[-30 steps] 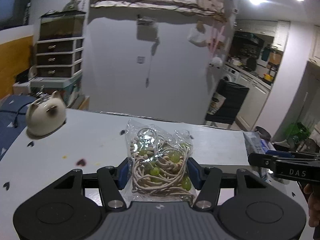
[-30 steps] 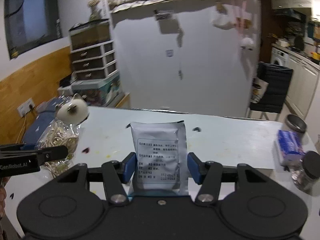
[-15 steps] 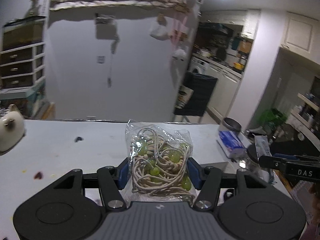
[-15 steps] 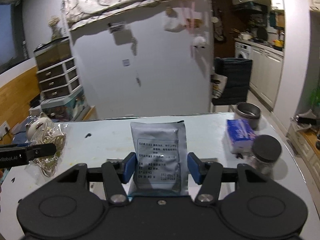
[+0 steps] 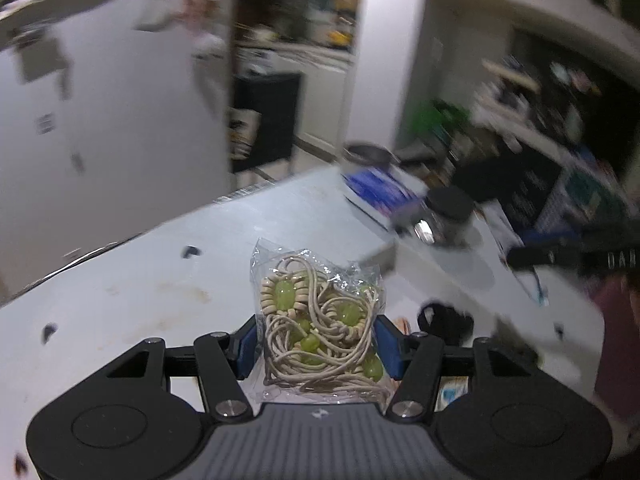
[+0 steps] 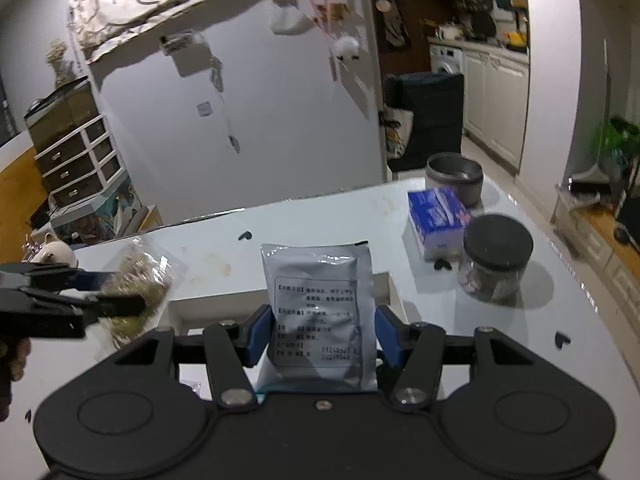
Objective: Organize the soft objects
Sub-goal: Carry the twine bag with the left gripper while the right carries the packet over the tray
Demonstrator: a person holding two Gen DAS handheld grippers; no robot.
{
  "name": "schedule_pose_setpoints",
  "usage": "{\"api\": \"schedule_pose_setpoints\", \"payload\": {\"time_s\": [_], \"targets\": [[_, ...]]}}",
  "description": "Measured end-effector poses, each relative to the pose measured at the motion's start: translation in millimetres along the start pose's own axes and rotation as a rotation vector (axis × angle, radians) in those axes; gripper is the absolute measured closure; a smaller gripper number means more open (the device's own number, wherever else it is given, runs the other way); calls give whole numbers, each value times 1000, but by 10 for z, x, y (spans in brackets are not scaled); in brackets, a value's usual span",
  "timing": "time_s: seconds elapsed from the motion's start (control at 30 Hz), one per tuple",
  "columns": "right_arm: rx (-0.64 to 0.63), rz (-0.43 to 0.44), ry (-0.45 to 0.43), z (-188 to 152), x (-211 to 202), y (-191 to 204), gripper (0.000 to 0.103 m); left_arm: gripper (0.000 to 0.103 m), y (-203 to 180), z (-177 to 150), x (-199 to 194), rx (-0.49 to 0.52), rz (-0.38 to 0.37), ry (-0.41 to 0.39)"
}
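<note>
My left gripper [image 5: 316, 340] is shut on a clear plastic bag [image 5: 320, 312] of beige cord with green beads, held upright over the white table [image 5: 140, 292]. My right gripper [image 6: 318, 334] is shut on a silver foil pouch [image 6: 320, 300] with a printed label, also upright. A shallow white box [image 6: 216, 300] lies on the table just under and ahead of the pouch. In the right wrist view the left gripper [image 6: 80, 300] and its bag [image 6: 140, 280] hang at the left, beside the box. The left wrist view is blurred.
A blue tissue pack [image 6: 436, 216], a glass jar with a black lid [image 6: 496, 256] and a metal pot [image 6: 454, 176] stand at the table's far right. A white cat-shaped ornament [image 6: 54, 254] sits at the far left. The table's edge runs close on the right.
Both grippers have swung right and sunk a little, each still holding its packet. The jar and tissue pack are nearer, the white box has come into view, and the ornament has left the left view.
</note>
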State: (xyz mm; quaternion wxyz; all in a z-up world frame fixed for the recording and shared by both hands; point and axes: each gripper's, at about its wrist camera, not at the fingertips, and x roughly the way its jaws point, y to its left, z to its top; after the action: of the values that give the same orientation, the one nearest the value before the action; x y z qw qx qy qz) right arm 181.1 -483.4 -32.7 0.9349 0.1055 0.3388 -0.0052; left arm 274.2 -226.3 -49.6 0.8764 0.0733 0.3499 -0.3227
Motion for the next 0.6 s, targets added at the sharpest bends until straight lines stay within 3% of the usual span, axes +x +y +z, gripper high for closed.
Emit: {"api": "schedule_pose_setpoints", "payload": {"time_s": [0.2, 0.4, 0.6], "targets": [[79, -6, 64, -18, 296, -63, 46, 44, 5, -4, 537, 210, -122, 128], [238, -20, 143, -46, 655, -102, 46, 44, 9, -67, 981, 428, -238, 231], [342, 35, 206, -69, 1081, 42, 46, 44, 136, -180, 1246, 575, -298, 315]]}}
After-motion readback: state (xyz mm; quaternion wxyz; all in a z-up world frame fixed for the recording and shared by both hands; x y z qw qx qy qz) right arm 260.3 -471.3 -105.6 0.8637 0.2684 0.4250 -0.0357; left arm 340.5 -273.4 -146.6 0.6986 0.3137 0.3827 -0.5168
